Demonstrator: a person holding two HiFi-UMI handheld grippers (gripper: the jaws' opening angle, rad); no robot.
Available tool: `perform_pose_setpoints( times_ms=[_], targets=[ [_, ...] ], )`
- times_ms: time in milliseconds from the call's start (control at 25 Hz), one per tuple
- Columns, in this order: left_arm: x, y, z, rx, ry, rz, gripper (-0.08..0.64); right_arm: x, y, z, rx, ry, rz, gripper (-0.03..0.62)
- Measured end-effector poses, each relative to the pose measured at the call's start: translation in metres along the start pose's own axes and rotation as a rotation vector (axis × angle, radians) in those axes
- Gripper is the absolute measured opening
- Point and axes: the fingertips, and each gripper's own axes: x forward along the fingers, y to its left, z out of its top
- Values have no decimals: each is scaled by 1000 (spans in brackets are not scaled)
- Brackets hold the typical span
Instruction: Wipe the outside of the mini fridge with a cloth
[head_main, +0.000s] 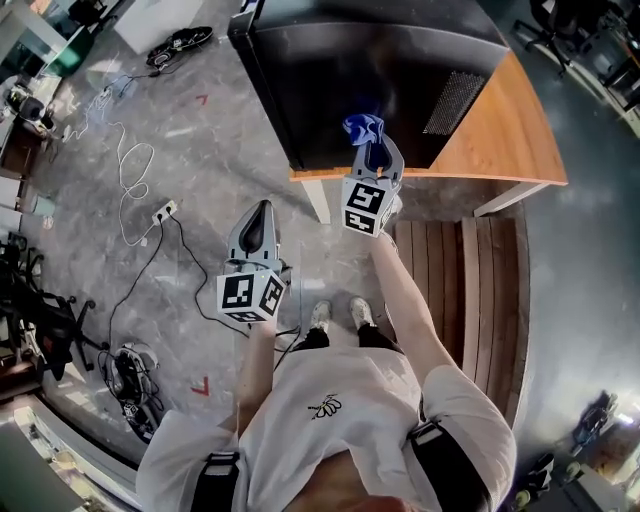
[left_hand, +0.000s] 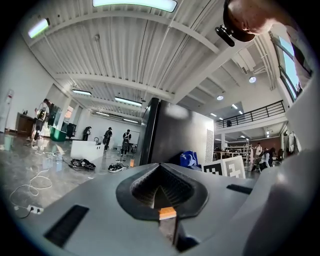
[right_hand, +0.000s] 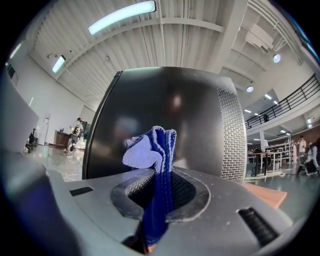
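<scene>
Nearest, the left gripper hangs with fingers clenched on nothing, while the right gripper's fingers grasp a blue cloth bunched just beyond their tips, close before the black mini fridge on the wooden tabletop.

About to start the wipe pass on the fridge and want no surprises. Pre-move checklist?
1. Cloth held: ok, the right tool is shut on the blue cloth.
2. Wiping material exposed: ok, a bunch of cloth sticks out past the jaw tips.
3. Cloth touching the mini fridge: cannot tell; it sits right in front of the dark panel.
4. Other side clear: ok, the left tool is shut, empty, low and apart from the fridge.
5. Fridge seated on the wooden table: ok, though its near face stands at the table's edge.
</scene>
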Motion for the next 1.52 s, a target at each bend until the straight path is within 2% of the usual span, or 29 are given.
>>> perform_pose_setpoints(
  times_ms=[480,680,1240,1520],
  targets=[
    [15,-32,-1,6,-5,-51,5,-10,-117,-11,-18,13,-147,61],
    [16,-38,-3,10,-2,-60,5,-12,-151,-14,-17,30,-184,61],
    [10,-30,-1,16,0,-45,5,-15,-185,-20,6,56,-264,61],
    [6,-21,-4,10,3,-27,5,-16,-215,-36,50,104,-351,61]
  ],
)
